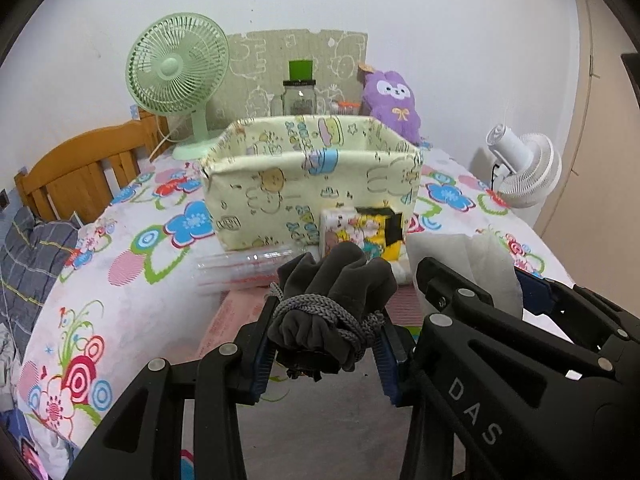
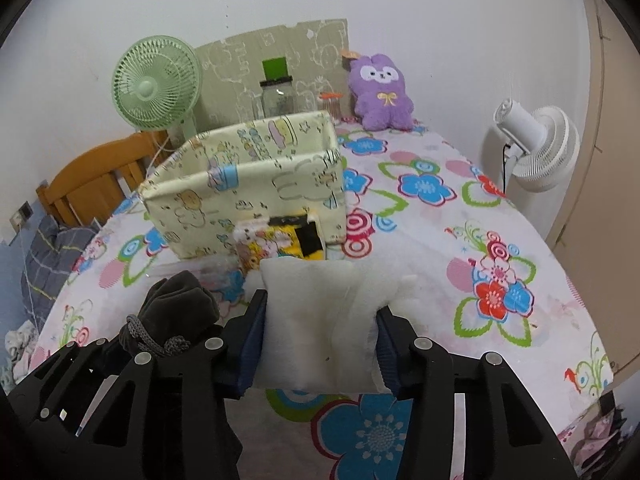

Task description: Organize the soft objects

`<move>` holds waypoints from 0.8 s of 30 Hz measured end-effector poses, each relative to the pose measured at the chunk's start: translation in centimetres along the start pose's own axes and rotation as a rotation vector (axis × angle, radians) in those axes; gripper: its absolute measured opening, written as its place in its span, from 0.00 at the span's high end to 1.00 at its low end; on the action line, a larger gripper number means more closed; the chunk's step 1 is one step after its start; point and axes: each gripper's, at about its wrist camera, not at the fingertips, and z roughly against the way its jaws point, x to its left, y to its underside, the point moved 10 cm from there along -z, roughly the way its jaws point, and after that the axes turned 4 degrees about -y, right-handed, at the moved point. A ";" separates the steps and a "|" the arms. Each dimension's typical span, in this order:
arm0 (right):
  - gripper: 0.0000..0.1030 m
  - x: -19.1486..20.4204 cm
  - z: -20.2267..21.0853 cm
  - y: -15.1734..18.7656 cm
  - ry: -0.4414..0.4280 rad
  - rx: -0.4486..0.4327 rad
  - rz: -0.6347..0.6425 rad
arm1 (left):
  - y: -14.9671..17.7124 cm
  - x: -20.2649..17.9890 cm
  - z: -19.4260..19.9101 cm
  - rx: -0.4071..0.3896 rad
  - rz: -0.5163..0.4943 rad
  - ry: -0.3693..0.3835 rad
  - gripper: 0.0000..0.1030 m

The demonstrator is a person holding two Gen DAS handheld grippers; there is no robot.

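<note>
surface: bed (image 2: 460, 248) with flower-print sheet
centre: fabric bin (image 2: 248, 184), upright
front of bin: small printed packs (image 1: 356, 232), clear plastic bag (image 1: 244, 268)
far end: green fan (image 1: 178, 76), jar (image 1: 299, 96), purple plush (image 2: 380, 92) by the wall

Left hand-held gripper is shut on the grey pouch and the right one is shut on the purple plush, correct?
Not quite. The right hand-held gripper is shut on a white pad, as the right wrist view shows; the purple plush sits far back by the wall. The left hand-held gripper does grip the grey pouch.
</note>
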 end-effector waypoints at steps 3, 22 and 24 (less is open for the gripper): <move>0.50 0.3 0.7 -0.6 -0.004 -0.008 -0.001 | -0.6 0.3 0.7 0.000 0.002 -0.005 0.57; 0.50 2.6 5.5 -6.0 -0.029 -0.107 0.024 | -6.0 1.4 5.6 -0.116 0.010 -0.023 0.57; 0.50 2.8 5.9 -6.6 -0.030 -0.116 0.028 | -6.5 1.4 6.0 -0.126 0.009 -0.025 0.57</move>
